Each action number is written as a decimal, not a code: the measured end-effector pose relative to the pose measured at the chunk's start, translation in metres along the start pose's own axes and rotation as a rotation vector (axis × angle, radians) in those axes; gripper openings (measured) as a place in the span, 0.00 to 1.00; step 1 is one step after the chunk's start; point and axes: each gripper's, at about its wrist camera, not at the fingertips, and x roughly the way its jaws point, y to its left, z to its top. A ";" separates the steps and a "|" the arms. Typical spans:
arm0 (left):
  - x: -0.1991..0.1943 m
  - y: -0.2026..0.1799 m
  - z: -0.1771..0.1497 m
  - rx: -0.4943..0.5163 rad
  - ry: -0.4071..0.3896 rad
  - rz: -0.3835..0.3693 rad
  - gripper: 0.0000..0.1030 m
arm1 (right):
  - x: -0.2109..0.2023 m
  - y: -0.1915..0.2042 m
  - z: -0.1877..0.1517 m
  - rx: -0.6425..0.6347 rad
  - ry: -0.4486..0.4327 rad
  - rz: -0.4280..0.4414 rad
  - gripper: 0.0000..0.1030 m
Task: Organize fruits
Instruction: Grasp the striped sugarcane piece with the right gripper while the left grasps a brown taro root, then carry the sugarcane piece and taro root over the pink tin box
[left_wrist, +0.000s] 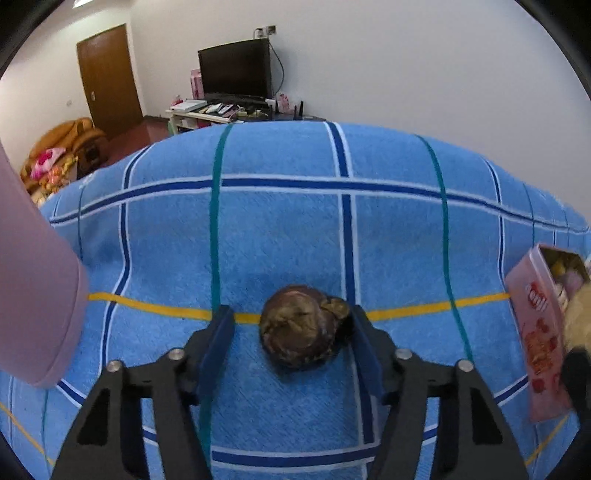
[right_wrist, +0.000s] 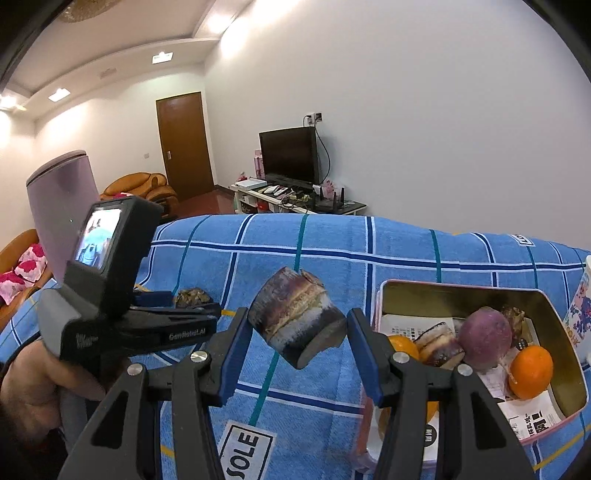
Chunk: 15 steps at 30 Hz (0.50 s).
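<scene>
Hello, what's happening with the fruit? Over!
Left gripper open around brown fruit on towel. Right gripper holds cane piece beside tin. Nothing blocking.

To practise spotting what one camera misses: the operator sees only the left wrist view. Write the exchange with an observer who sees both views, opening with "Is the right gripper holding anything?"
Observer: Yes. The right gripper is shut on a purple-brown striped chunk, lifted off the blue cloth.
Operator: Where is it relative to the pink tin?
Observer: In the right wrist view it sits just beside the left edge of the pink tin.
Operator: What is in the tin?
Observer: Oranges, a round purple fruit and another striped chunk, lying on printed paper.
</scene>
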 end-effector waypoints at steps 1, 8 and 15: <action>-0.001 -0.001 0.000 0.002 -0.001 0.002 0.57 | 0.001 0.001 0.000 -0.004 0.003 -0.001 0.53; -0.010 -0.006 -0.007 -0.002 -0.042 0.026 0.46 | -0.004 0.007 -0.001 -0.031 -0.035 -0.013 0.53; -0.046 -0.002 -0.033 -0.036 -0.162 0.108 0.46 | -0.016 0.021 -0.003 -0.084 -0.101 0.000 0.53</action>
